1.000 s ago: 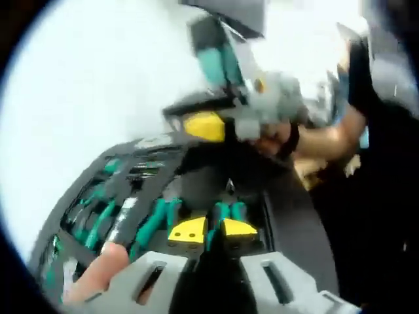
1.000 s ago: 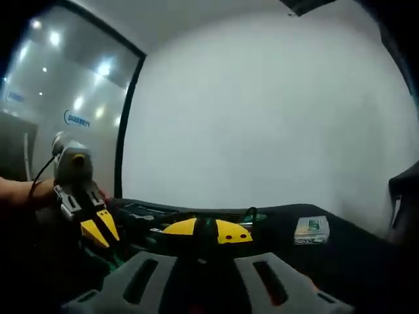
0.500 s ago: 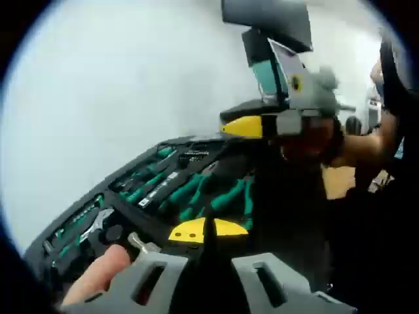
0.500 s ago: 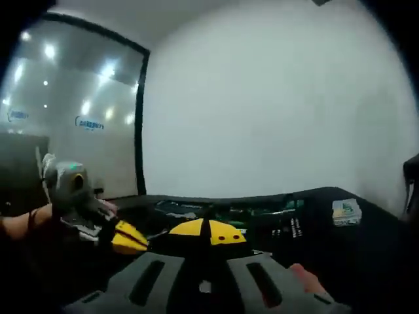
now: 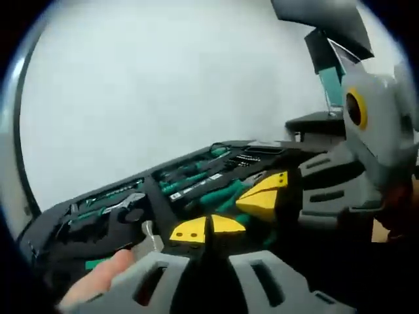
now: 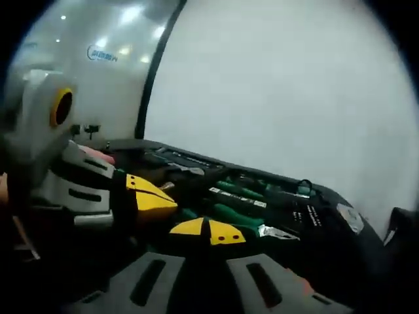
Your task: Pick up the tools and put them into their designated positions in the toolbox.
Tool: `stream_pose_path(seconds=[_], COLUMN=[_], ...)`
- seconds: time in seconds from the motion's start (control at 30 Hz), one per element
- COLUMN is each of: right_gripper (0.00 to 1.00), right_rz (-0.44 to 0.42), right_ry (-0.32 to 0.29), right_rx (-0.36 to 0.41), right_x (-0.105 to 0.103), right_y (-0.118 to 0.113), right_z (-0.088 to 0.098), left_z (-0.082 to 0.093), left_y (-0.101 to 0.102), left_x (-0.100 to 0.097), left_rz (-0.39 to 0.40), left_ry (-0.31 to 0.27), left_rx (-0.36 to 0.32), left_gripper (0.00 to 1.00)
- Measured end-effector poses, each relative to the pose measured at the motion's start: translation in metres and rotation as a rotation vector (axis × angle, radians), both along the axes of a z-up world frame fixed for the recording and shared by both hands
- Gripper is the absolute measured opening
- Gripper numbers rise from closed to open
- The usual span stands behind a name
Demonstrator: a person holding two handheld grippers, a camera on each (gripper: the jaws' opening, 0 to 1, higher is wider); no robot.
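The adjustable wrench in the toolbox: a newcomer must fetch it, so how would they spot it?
Start at the black toolbox in front of the white wall. At its end away from the right gripper lies the adjustable wrench. It is bare silver metal, while its neighbours have green handles.

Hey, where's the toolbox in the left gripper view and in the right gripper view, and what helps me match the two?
Left gripper view: the toolbox runs across the left and middle.
Right gripper view: the toolbox spans the middle and right.
Shared landmark: the green-handled tools in its middle slots.
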State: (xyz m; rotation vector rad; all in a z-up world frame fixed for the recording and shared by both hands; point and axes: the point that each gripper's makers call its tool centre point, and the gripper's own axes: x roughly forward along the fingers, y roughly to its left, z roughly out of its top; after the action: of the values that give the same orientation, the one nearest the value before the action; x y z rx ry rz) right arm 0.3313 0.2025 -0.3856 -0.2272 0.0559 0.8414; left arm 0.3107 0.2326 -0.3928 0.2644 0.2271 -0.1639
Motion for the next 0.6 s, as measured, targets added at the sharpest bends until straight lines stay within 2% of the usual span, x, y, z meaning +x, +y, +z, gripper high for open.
stream_pose_path(seconds=[0.1,0.13,0.17,0.2,0.27,0.3,0.33,0.43,0.47,0.5,0.53,0.57,0.6], right_gripper=[0.00,0.00,0.00,0.00,0.00,0.00,0.00,0.00,0.00,0.00,0.00,0.00,0.00], right_rz=[0.010,0.008,0.021,0.040,0.034,0.033,0.051,0.080,0.083,0.094,0.071,0.049,0.080], right_ry=[0.014,0.059,0.063,0.037,0.014,0.007,-0.001,-0.001,0.021,0.011,-0.001,0.000,0.039], right_rx=[-0.048,-0.062,-0.062,-0.081,-0.123,-0.154,-0.178,-0.151,-0.120,-0.121,-0.139,-0.105,-0.043], right_x=[0.001,0.003,0.003,0.002,0.002,0.001,0.000,0.000,-0.001,-0.002,0.003,0.008,0.004], right_y=[0.005,0.006,0.008,0.010,0.011,0.011,0.013,0.015,0.013,0.007,-0.004,-0.012,-0.014], right_z=[-0.006,-0.011,-0.009,-0.009,-0.010,-0.010,-0.011,-0.010,-0.009,-0.007,-0.004,0.002,0.007], left_z=[-0.003,-0.008,-0.010,-0.008,-0.010,-0.011,-0.013,-0.011,-0.010,-0.007,0.005,0.019,0.026], left_y=[0.001,0.002,0.002,0.002,0.004,0.003,0.003,0.002,0.002,0.008,0.013,0.014,0.012], left_x=[0.002,0.001,0.002,0.003,0.004,0.004,0.004,0.004,0.001,-0.003,-0.006,-0.010,-0.017], left_rz=[0.016,0.023,0.024,0.014,0.046,0.046,0.034,-0.013,-0.033,-0.004,-0.001,-0.035,-0.083], left_ry=[0.011,0.050,0.072,0.046,0.021,0.042,0.054,0.049,0.067,0.088,0.046,-0.013,-0.018], left_rx=[0.018,-0.008,-0.034,0.016,0.159,0.113,0.105,0.068,0.021,-0.046,-0.097,-0.134,-0.176], left_gripper=[0.01,0.01,0.01,0.00,0.00,0.00,0.00,0.01,0.02,0.02,0.02,0.02,0.02])
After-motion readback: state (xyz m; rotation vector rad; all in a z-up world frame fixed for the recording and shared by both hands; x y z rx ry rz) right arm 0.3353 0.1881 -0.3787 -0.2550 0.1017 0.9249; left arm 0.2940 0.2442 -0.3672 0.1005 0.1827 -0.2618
